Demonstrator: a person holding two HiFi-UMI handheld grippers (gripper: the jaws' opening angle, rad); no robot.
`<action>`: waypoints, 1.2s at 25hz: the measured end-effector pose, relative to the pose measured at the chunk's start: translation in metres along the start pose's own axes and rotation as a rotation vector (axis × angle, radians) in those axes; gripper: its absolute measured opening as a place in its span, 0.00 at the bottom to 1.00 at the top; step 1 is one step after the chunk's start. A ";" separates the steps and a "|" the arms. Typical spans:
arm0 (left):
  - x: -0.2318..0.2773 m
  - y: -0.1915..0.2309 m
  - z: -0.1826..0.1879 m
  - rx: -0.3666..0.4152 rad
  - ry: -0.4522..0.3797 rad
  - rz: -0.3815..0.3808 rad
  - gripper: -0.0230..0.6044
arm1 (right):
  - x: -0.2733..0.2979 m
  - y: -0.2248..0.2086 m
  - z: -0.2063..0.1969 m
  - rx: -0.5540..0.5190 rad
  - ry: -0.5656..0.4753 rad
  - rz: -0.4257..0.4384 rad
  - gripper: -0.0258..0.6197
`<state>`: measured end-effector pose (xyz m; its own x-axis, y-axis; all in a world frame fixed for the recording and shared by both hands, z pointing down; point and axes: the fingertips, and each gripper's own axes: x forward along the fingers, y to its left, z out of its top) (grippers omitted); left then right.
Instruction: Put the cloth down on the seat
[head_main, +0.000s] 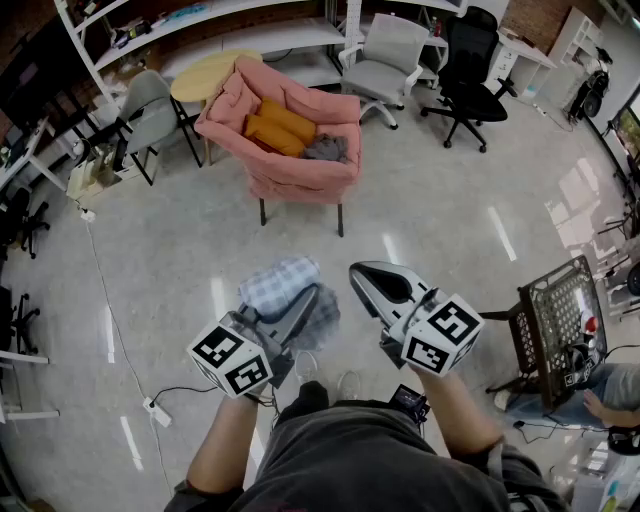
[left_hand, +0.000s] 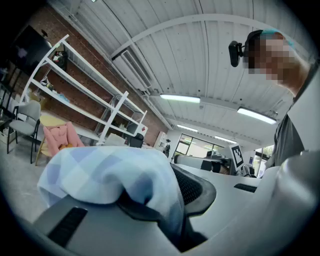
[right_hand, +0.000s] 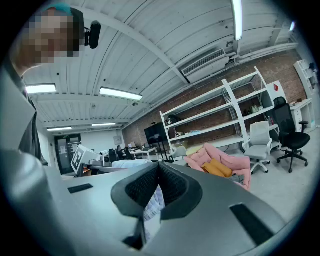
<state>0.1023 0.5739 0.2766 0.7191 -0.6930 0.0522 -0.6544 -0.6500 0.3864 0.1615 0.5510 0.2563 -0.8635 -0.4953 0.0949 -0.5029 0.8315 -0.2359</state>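
A light-blue plaid cloth (head_main: 280, 287) lies bunched over my left gripper (head_main: 298, 308), which is shut on it; in the left gripper view the cloth (left_hand: 105, 175) drapes across the jaws and hides their tips. Close to its right, my right gripper (head_main: 362, 278) has its jaws together, and a narrow strip of the cloth (right_hand: 152, 202) is caught between them. The seat is a pink armchair (head_main: 300, 170) a few steps ahead on the floor, with orange cushions (head_main: 280, 128) and a grey item (head_main: 325, 148) on it. The armchair (right_hand: 220, 162) also shows in the right gripper view.
Behind the armchair stand a round wooden table (head_main: 205, 75), a grey chair (head_main: 150, 110), a light office chair (head_main: 385, 55) and a black office chair (head_main: 470, 75). A black cart (head_main: 560, 320) is at the right. A power strip (head_main: 155, 410) and cable lie on the floor at the left.
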 end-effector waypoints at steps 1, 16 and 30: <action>-0.002 0.000 0.000 -0.001 -0.001 0.000 0.15 | 0.001 0.002 0.000 0.000 0.000 0.001 0.06; -0.015 0.060 -0.027 -0.025 0.064 0.002 0.15 | 0.039 -0.013 -0.047 0.078 0.073 -0.061 0.06; -0.026 0.161 -0.011 0.009 0.129 0.004 0.15 | 0.125 -0.041 -0.050 0.106 0.097 -0.123 0.06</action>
<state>-0.0194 0.4912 0.3476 0.7401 -0.6501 0.1724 -0.6592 -0.6504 0.3774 0.0724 0.4676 0.3263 -0.7980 -0.5606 0.2210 -0.6024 0.7327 -0.3166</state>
